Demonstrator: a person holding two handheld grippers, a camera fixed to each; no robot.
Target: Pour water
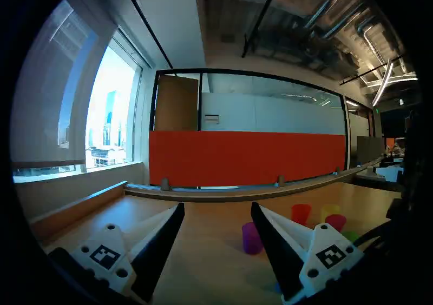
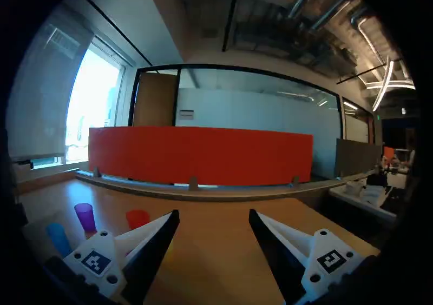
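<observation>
Both sets of jaws stand wide apart w/ nothing between them: the left gripper (image 1: pixel 217 206) & the right gripper (image 2: pixel 214 213) hang over the wooden surface (image 1: pixel 216 262), short of the cups. In the left gripper view the purple cup (image 1: pixel 250 238) stands nearest, just past the right finger, w/ the orange cup (image 1: pixel 301 213), yellow cup (image 1: pixel 330 211), pink cup (image 1: pixel 336 222) & green cup (image 1: pixel 351 234) bunched farther right. All are upright, mouths up, long axis vertical; whether any holds water can't be told. Risk, prob.: the cups sit close, so a jaw coming in wide could clip a neighbour & tip it. They look like light plastic, so a hard squeeze may buckle one, esp. mid-tilt, spilling past the target.
</observation>
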